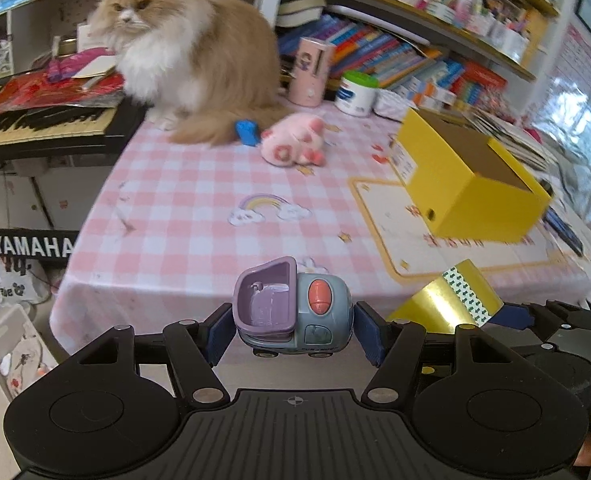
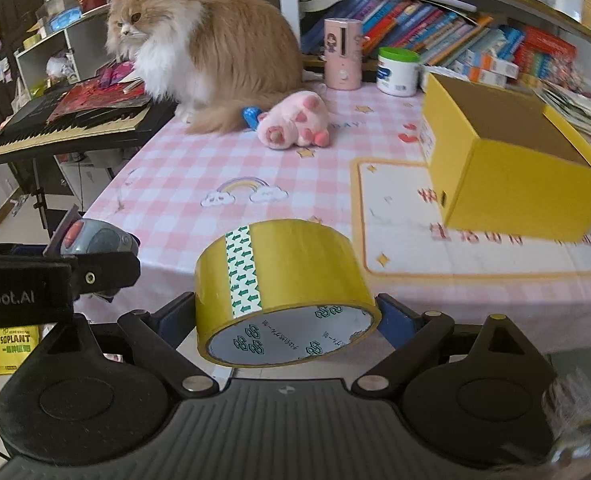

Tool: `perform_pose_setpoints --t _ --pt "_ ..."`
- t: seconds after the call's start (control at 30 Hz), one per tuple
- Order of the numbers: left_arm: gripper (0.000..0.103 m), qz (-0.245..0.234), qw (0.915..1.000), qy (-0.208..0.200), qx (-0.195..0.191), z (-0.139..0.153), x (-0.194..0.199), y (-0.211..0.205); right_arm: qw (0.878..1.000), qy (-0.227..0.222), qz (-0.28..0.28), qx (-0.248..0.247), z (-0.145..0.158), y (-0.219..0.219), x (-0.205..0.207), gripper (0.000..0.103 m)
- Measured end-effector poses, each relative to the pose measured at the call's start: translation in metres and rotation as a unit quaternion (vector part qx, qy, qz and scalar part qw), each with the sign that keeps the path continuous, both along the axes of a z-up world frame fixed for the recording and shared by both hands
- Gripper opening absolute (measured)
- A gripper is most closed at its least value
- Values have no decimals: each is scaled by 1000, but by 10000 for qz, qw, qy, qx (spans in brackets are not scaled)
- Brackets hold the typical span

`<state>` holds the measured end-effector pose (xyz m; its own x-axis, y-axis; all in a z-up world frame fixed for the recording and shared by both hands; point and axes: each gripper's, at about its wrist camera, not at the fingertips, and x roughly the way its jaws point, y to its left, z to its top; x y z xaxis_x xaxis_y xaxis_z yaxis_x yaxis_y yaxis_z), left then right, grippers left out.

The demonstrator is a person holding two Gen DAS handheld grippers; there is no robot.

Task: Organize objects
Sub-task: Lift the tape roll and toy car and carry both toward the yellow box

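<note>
My left gripper (image 1: pixel 293 330) is shut on a small grey and purple toy truck (image 1: pixel 291 312), held off the near edge of the table. My right gripper (image 2: pixel 287 316) is shut on a roll of yellow tape (image 2: pixel 283 280), also held before the near edge. The tape roll (image 1: pixel 451 300) shows at the right in the left wrist view, and the truck (image 2: pixel 95 238) shows at the left in the right wrist view. An open yellow cardboard box (image 2: pixel 507 160) stands on the table's right side. A pink plush toy (image 2: pixel 295 122) and a small blue object (image 2: pixel 251 116) lie at the far middle.
A fluffy orange and white cat (image 2: pixel 211 52) sits at the table's far left corner. A Yamaha keyboard (image 1: pixel 43 124) stands left of the pink checked tablecloth (image 1: pixel 199 200). A pink canister (image 2: pixel 341 54) and a white jar (image 2: pixel 397 70) stand before bookshelves (image 2: pixel 475 40).
</note>
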<state>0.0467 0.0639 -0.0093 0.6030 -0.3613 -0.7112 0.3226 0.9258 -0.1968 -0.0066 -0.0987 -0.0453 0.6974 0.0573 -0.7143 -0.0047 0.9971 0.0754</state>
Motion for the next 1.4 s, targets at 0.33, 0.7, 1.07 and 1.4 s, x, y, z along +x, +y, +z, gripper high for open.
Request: perform_pose_setpoints --t 0.33,0.7,1.07,1.4 --pt "64 -758 9971 7 49 -2 -21 -39 9976 91 -678 74 -3 -27 -48 94" --pt "64 -1810 9834 18 95 -3 -28 -115 9846 131 -1737 136 -3 -87 -88 94" --pt "64 -2288 9735 -22 57 -4 -16 -168 9723 191 -2326 154 -5 -136 -95 94" --pt "64 -2320 9713 -528 64 9 5 -208 9690 107 -2469 -7 -4 -178 -73 94"
